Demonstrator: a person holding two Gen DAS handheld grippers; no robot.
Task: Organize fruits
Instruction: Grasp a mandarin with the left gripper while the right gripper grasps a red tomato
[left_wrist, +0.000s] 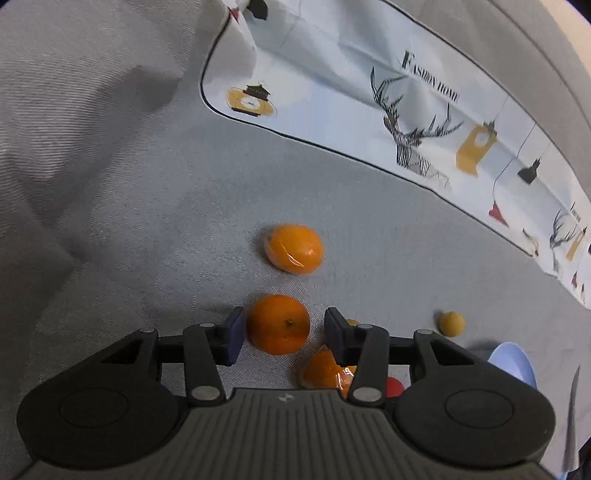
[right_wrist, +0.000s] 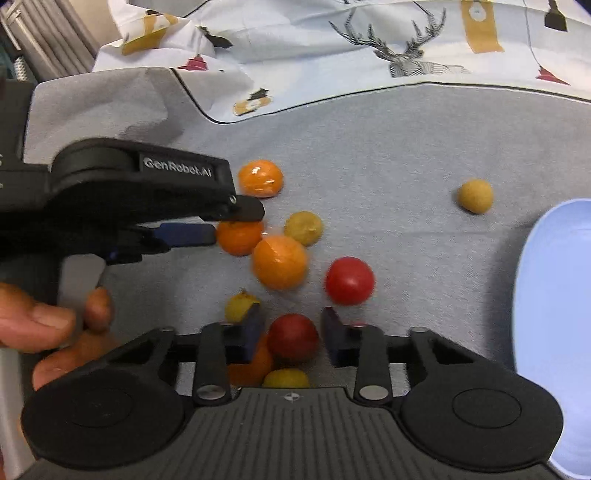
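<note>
My left gripper (left_wrist: 285, 338) stands open around a bare orange (left_wrist: 279, 325) on the grey cloth, with a gap at the right pad. In the right wrist view this left gripper (right_wrist: 229, 225) reaches in from the left over the same orange (right_wrist: 238, 240). My right gripper (right_wrist: 292, 336) is open with a dark red fruit (right_wrist: 293, 336) between its pads, and narrow gaps show on both sides. Two wrapped oranges (right_wrist: 260, 179) (right_wrist: 280, 262), a bright red fruit (right_wrist: 349, 280) and small yellow fruits (right_wrist: 303, 228) (right_wrist: 240, 306) lie close around.
A light blue bowl (right_wrist: 546, 295) (left_wrist: 513, 363) sits at the right edge. One yellow fruit (right_wrist: 475, 195) (left_wrist: 451, 324) lies apart near it. A white deer-print cloth (right_wrist: 369, 37) covers the far side. A person's hand (right_wrist: 55, 321) holds the left gripper's handle.
</note>
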